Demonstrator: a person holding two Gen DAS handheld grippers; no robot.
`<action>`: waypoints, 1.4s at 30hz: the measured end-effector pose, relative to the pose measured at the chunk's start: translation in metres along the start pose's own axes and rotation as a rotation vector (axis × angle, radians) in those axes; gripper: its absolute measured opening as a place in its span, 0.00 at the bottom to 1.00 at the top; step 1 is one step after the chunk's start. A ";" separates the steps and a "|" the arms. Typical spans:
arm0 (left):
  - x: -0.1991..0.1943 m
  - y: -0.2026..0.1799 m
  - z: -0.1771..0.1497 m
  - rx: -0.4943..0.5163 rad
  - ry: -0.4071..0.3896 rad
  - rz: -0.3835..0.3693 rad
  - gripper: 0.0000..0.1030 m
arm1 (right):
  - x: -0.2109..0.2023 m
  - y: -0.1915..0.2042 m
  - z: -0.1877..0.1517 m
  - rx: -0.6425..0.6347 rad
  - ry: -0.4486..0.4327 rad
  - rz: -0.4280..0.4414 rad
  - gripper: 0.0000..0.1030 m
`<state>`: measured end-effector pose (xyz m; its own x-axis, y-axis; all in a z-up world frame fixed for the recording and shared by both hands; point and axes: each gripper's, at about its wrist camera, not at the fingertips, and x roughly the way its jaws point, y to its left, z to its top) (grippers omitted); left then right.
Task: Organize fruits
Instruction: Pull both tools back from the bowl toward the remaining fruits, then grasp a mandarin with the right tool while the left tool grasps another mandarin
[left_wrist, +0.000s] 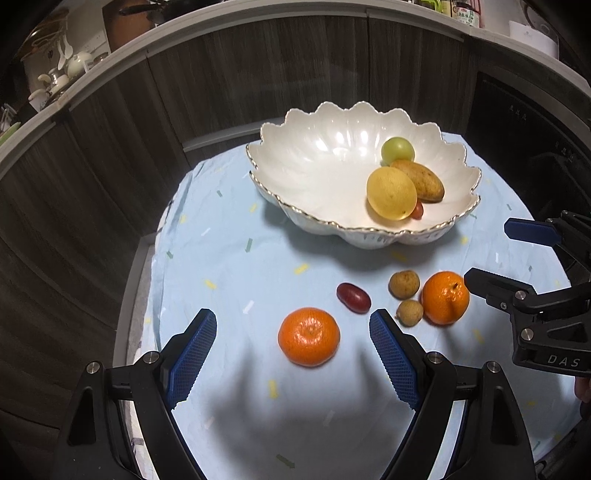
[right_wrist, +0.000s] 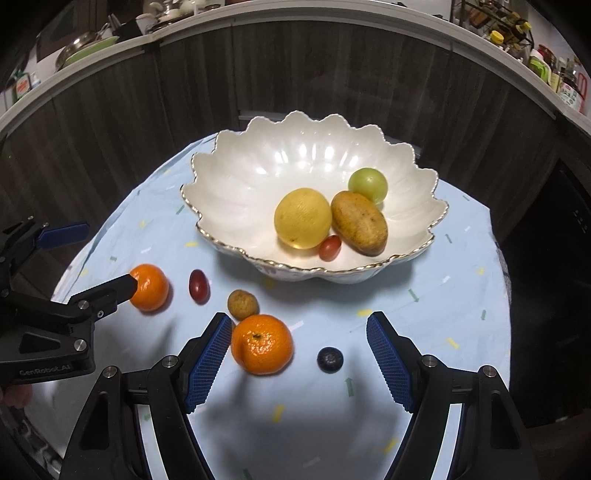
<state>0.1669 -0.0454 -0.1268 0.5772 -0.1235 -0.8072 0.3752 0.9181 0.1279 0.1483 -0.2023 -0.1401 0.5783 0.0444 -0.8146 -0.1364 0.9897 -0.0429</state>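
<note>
Blue ribbed pads of my left gripper frame the nearer mandarin on the pale blue cloth; the jaws stand wide and hold nothing, spread, I judge, to take the fruit's full girth; my right gripper hangs equally wide and empty over the second mandarin, which lies just beside its left pad, with a blueberry between the fingers too; both tools tilt steeply down at the table, a stance that suits a grasp from above. Loose fruit waits in a cluster near the scalloped white bowl: a dark red grape tomato, a brown longan and a smaller one touching or nearly touching the second mandarin. Already inside the bowl, gathered to its right side, lie a yellow lemon, a speckled oblong mango-like fruit, a green round fruit and a small red tomato; the bowl's left half is bare, room enough, I reckon, for what remains; the sorting looks under halfway done.
</note>
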 end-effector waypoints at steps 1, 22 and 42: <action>0.001 0.000 -0.001 -0.001 0.003 0.000 0.83 | 0.001 0.001 -0.001 -0.005 0.001 0.003 0.74; 0.037 -0.001 -0.018 -0.021 0.052 -0.003 0.82 | 0.033 0.014 -0.015 -0.068 0.059 0.075 0.74; 0.061 -0.005 -0.019 -0.042 0.103 -0.054 0.45 | 0.049 0.013 -0.016 -0.063 0.086 0.171 0.48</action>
<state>0.1866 -0.0503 -0.1869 0.4786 -0.1358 -0.8675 0.3720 0.9263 0.0603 0.1626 -0.1898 -0.1896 0.4725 0.1963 -0.8592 -0.2778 0.9584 0.0662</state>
